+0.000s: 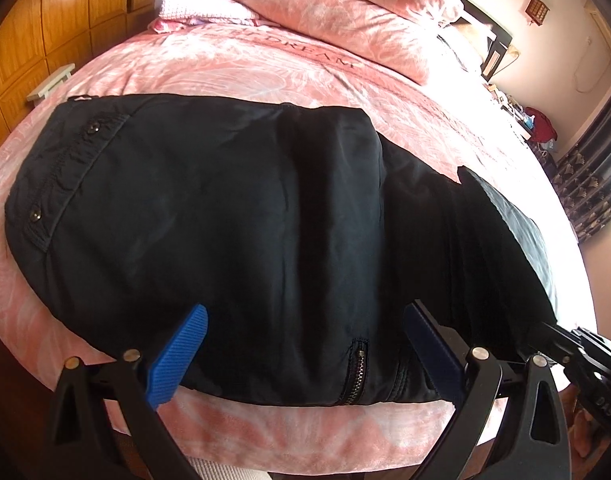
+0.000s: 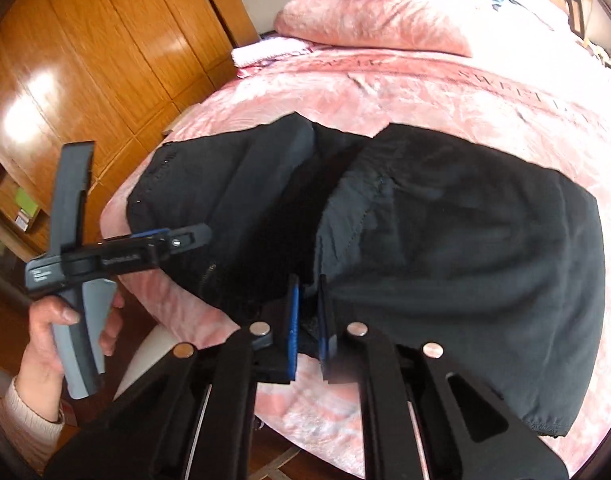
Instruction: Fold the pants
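Note:
Black pants (image 1: 233, 208) lie spread across the pink bed cover (image 1: 265, 64). Their waistband with two snap buttons is at the left and a zip shows near the front edge. My left gripper (image 1: 305, 344) hangs open just above the pants' near edge, with its blue pads (image 1: 177, 356) wide apart and nothing pinched. In the right wrist view the pants (image 2: 465, 248) are bunched in a fold. My right gripper (image 2: 308, 320) is shut on a ridge of that black cloth at the near edge. The left gripper (image 2: 189, 240) also shows there, held by a hand (image 2: 49, 320).
Pink pillows (image 1: 345, 12) and a folded white cloth (image 1: 201, 8) lie at the head of the bed. A wooden wardrobe (image 2: 85, 60) stands along the left side. Dark curtains (image 1: 593, 184) hang at the far right. The bed's front edge (image 1: 305, 432) is right below the grippers.

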`<state>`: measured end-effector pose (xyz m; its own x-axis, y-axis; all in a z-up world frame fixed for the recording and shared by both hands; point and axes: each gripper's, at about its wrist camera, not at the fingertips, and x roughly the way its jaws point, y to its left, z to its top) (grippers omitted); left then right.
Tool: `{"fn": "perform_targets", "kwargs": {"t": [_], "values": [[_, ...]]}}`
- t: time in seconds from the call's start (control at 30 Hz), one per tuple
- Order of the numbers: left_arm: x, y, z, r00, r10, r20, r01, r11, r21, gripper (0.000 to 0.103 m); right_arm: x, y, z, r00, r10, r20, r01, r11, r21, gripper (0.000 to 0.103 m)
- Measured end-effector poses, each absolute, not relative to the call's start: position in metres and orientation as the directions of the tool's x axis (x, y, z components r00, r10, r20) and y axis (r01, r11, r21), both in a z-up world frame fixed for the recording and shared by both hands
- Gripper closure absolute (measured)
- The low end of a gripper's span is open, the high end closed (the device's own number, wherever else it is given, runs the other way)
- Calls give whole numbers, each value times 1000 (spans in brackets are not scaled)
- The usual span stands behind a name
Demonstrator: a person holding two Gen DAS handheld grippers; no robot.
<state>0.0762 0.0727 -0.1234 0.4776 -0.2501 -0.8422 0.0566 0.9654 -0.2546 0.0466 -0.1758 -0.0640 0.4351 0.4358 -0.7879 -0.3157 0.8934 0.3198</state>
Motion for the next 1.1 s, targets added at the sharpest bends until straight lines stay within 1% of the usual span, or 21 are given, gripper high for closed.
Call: {"fn": "perform_targets", "kwargs": {"t": [0.13,0.2,0.27,0.3,0.33,0.37,0.5,0.6,0.7,0.8,1.0,1.1], "values": [[77,78,-124,479,-249,-842,40,964,-262,4,52,-152,-97,346,447,-825,-348,878,329,96],[78,79,-125,475,-247,-844,33,964,-264,4,54,-149,-114,335,420,-844,-337,889,309,95],[77,78,-127,469,-248,-848,33,964,-263,4,53,-154,-114,331,452,-828,-326,879,349,90],[77,77,-128,465,-246,-851,35,965,-259,4,53,-157,-111,330,467,-820,-324,872,366,85],[77,76,-128,462,-243,-853,39,966,-254,4,50,-160,-107,327,485,-811,-326,863,385,72],[77,74,-129,460,-241,-854,44,967,-249,4,47,-163,-102,332,493,-804,-328,860,392,68],[76,66,-125,466,-245,-850,69,968,-241,4,38,-188,-83,336,552,-763,-297,831,471,66],[76,60,-122,468,-255,-846,86,966,-243,4,32,-220,-68,396,546,-738,-233,837,495,61],[76,55,-123,463,-257,-848,94,966,-242,4,29,-242,-65,447,461,-767,-161,885,437,61],[77,51,-125,455,-257,-853,97,966,-240,4,31,-245,-75,434,408,-803,-119,910,398,61],[76,45,-128,445,-246,-861,109,969,-221,4,30,-231,-105,415,295,-860,-124,955,268,60],[77,46,-130,440,-236,-867,105,972,-211,4,29,-222,-108,415,253,-874,-139,967,214,60]]}}
